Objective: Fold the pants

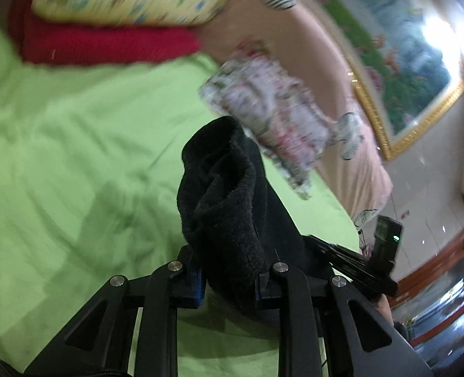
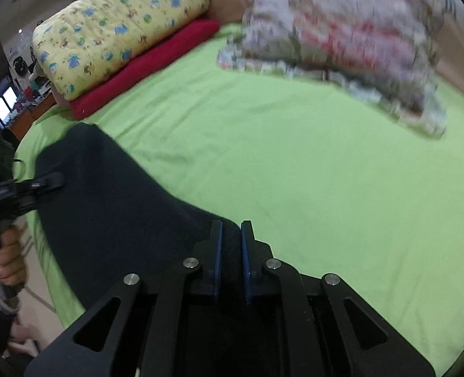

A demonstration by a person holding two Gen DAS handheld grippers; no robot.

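Note:
The black pants are held up between both grippers over the green bed sheet. My left gripper is shut on a bunched, fleecy end of the pants, which rises out of the jaws. My right gripper is shut on another edge of the pants, and the dark cloth stretches left from it toward the left gripper, seen at the left edge. The right gripper shows at the right in the left wrist view.
A yellow patterned quilt lies on a red blanket at the head of the bed. A floral pillow lies at the far right. A framed picture hangs on the wall.

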